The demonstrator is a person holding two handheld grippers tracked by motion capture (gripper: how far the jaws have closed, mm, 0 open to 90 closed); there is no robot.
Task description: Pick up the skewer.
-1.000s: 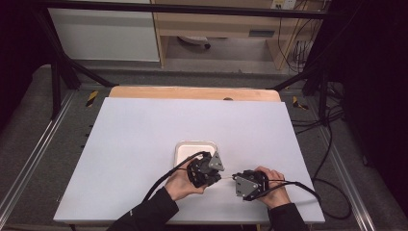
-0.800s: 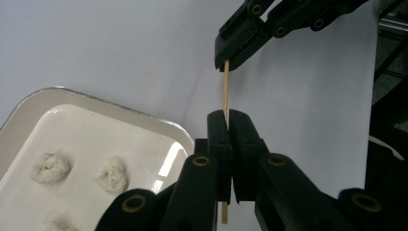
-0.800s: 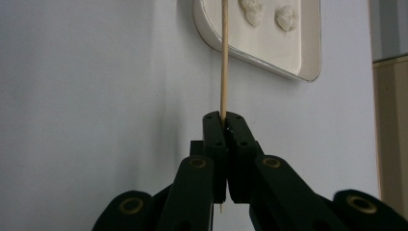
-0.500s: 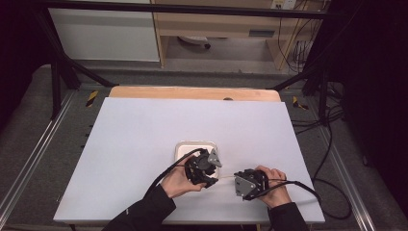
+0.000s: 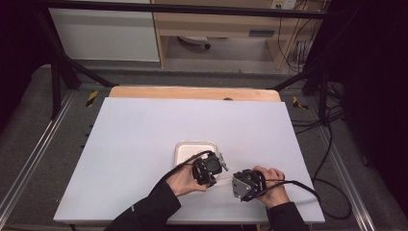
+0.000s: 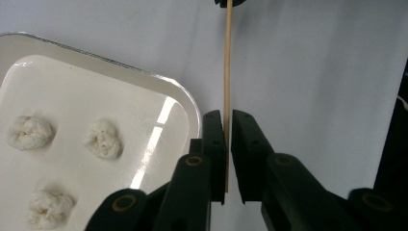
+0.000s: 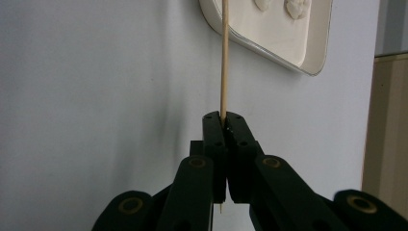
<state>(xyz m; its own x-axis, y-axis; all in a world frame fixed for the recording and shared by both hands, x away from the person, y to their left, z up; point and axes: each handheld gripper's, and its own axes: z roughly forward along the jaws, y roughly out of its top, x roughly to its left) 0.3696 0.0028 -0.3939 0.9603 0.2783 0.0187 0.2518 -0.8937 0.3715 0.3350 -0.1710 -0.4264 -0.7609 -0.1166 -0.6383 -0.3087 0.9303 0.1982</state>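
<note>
A thin wooden skewer [image 7: 223, 57] sticks out of my right gripper [image 7: 223, 118], which is shut on its lower end. The stick runs over the white table toward a white tray [image 7: 269, 43]. In the left gripper view the same skewer [image 6: 226, 72] passes between the jaws of my left gripper [image 6: 227, 118], which stand a narrow gap apart around it. Beside them lies the tray [image 6: 144, 82], holding three white puffy lumps [image 6: 102, 138]. In the high view the left gripper [image 5: 208, 168] sits at the tray's near right corner, and the right gripper [image 5: 245, 184] is just right of it.
The white table top [image 5: 144, 134] spreads wide to the left and back of the tray [image 5: 192, 147]. A wooden strip [image 5: 192, 93] runs along the table's far edge. Cables [image 5: 308, 185] trail off to the right from the right gripper.
The left gripper has shifted slightly beside the tray's corner, toward the right gripper. The right hand has stayed in place.
</note>
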